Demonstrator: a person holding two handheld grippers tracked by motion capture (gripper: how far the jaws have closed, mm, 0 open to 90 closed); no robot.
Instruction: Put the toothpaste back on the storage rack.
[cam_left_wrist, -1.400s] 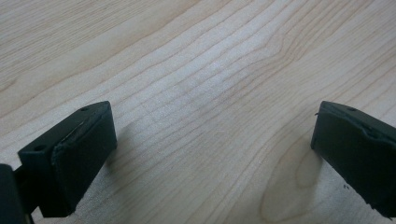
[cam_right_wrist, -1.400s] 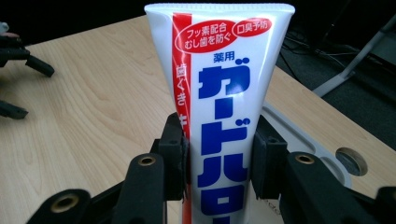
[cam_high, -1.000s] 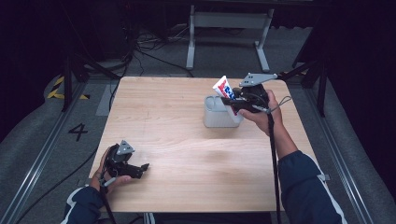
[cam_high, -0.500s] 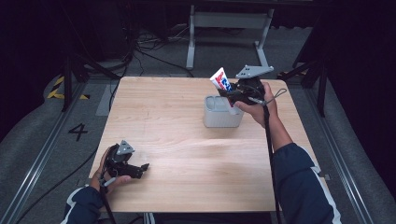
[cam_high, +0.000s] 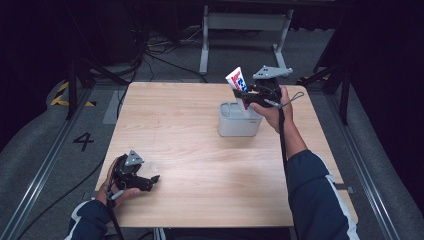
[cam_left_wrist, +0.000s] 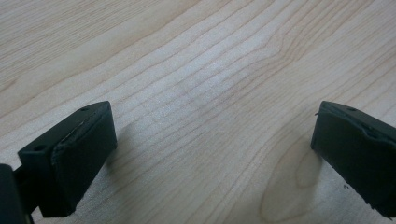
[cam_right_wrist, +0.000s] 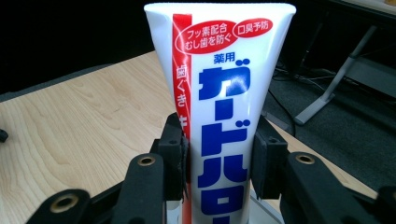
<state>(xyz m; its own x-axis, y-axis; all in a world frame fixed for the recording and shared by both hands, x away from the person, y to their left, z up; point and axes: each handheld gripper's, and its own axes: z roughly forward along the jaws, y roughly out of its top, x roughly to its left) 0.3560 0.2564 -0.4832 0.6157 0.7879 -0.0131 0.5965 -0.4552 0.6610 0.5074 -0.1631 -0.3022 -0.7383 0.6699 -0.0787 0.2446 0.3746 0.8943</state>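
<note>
A white toothpaste tube with red and blue print stands tilted over the grey holder cup at the table's far right. My right gripper is shut on the tube, a little above the cup's rim. In the right gripper view the toothpaste tube rises upright, squeezed between both pads. Whether its lower end is inside the cup is hidden. My left gripper rests low near the table's front left, open with nothing in it; in the left gripper view its fingers stand wide apart over bare wood.
The wooden table has bare surface between the two hands. A metal stand and loose cables lie on the dark floor behind the table. The table's far edge is close behind the cup.
My right gripper has moved up and toward the far edge with the tube, which now stands more upright over the cup. The left gripper has not moved.
</note>
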